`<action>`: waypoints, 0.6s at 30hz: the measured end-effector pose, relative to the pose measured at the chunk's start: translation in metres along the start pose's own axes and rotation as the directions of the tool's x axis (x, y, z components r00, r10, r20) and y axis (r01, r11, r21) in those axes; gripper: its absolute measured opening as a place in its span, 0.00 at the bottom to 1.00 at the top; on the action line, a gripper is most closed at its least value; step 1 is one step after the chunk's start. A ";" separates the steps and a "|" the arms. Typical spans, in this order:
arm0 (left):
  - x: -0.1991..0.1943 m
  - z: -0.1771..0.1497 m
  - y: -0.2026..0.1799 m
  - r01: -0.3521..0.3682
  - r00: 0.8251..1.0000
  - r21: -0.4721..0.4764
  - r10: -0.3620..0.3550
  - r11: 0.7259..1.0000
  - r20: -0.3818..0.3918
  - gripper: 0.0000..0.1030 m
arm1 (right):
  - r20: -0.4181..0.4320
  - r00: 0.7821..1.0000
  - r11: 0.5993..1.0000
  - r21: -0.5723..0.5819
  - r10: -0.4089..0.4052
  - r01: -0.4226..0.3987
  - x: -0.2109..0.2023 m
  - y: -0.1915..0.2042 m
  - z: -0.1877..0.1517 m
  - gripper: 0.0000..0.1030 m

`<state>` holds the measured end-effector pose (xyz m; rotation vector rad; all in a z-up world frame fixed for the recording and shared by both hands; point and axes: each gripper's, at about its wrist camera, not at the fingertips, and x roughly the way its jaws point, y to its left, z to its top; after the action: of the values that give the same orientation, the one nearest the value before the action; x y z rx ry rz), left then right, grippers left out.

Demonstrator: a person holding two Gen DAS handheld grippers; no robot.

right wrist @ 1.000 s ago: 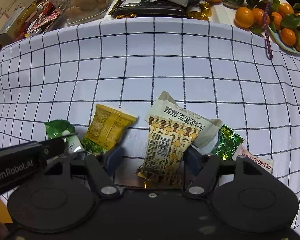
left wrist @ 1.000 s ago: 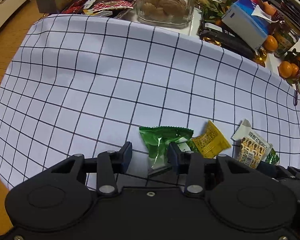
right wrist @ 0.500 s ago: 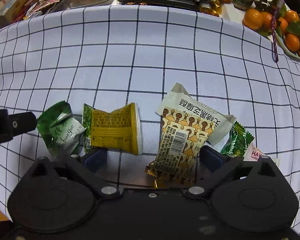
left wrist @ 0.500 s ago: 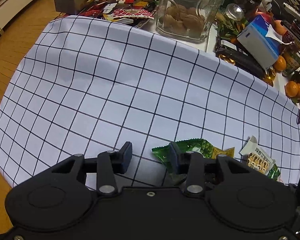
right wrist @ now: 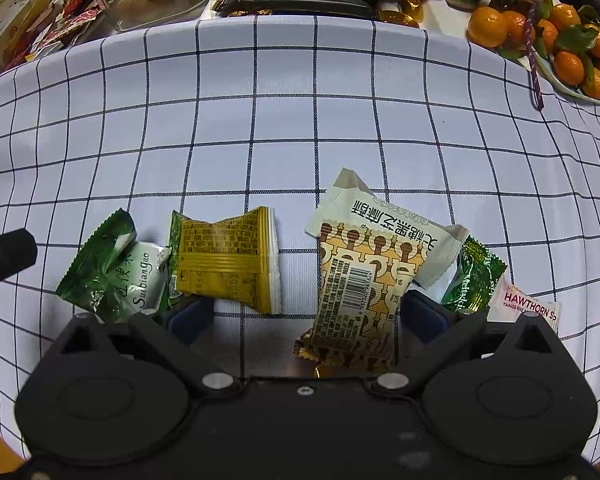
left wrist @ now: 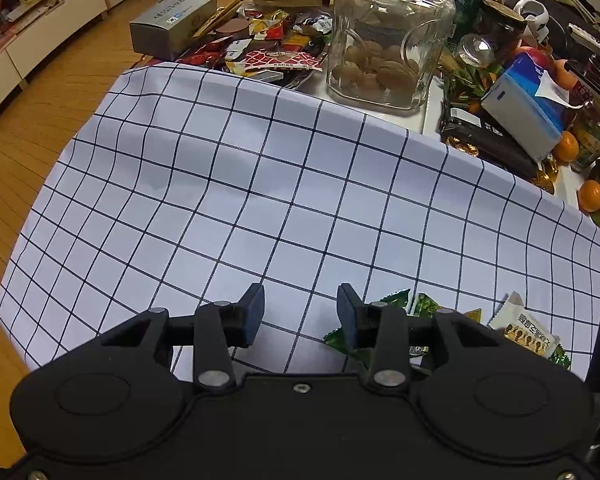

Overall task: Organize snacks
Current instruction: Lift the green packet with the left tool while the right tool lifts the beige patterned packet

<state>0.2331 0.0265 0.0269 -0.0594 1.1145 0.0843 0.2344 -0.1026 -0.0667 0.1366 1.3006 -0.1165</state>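
Several snack packets lie in a row on the checked cloth (right wrist: 260,120): a green-and-white one (right wrist: 116,272), a yellow one (right wrist: 228,260), a cream-and-brown one (right wrist: 364,272), a small green one (right wrist: 474,276) and a pink hawthorn one (right wrist: 524,304). My right gripper (right wrist: 306,314) stands wide open over them. The cream packet lies just inside its right finger, and neither pad presses on anything. My left gripper (left wrist: 300,316) is open above bare cloth. The green packet (left wrist: 392,302) peeks out behind its right finger. The cream packet (left wrist: 528,334) lies further right.
Behind the cloth stand a glass jar of walnuts (left wrist: 388,40), a tissue box (left wrist: 528,116), a grey box (left wrist: 172,24) and a heap of wrapped sweets (left wrist: 276,52). Tangerines (right wrist: 540,32) fill a dish at the back right. Left of the cloth's edge is wooden floor (left wrist: 20,140).
The right gripper's jaws have spread wider around the cream packet. The left gripper has shifted left off the green packet and tipped upward. The yellow packet has turned sideways.
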 end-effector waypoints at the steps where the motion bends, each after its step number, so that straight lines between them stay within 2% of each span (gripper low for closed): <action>1: 0.000 0.000 0.000 -0.007 1.000 0.001 0.007 1.000 -0.001 0.47 | -0.009 1.000 1.000 -0.008 0.002 -0.002 -0.001 0.001 -0.001 1.00; 3: 0.002 0.000 0.000 -0.020 1.000 0.008 0.020 1.000 -0.011 0.47 | -0.013 1.000 1.000 0.002 -0.004 0.004 -0.003 -0.001 0.002 0.99; 5: 0.004 0.001 0.001 -0.023 0.999 0.014 0.024 1.000 -0.028 0.47 | -0.014 1.000 1.000 0.015 -0.002 0.003 -0.007 -0.005 0.003 0.90; 8: 0.009 0.002 0.001 -0.005 0.998 0.017 0.006 1.000 -0.065 0.47 | -0.015 1.000 1.000 0.009 -0.008 0.008 -0.012 -0.008 0.005 0.68; 11: 0.013 0.002 -0.002 0.014 0.994 0.030 -0.010 0.999 -0.107 0.46 | -0.039 0.999 1.000 -0.012 0.026 -0.027 -0.017 -0.013 0.007 0.34; 14: 0.014 -0.001 -0.004 0.023 0.993 0.020 -0.021 1.000 -0.120 0.44 | -0.062 0.993 0.995 0.039 0.098 -0.095 -0.023 -0.026 0.011 0.33; 18: 0.014 -0.002 -0.008 0.084 0.987 0.016 -0.081 0.996 -0.138 0.44 | -0.009 0.993 0.991 0.057 0.120 -0.120 -0.040 -0.040 0.015 0.33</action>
<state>0.2383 0.0185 0.0134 -0.0925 1.2492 -0.0059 0.2319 -0.1442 -0.0253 0.2640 1.2985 -0.0498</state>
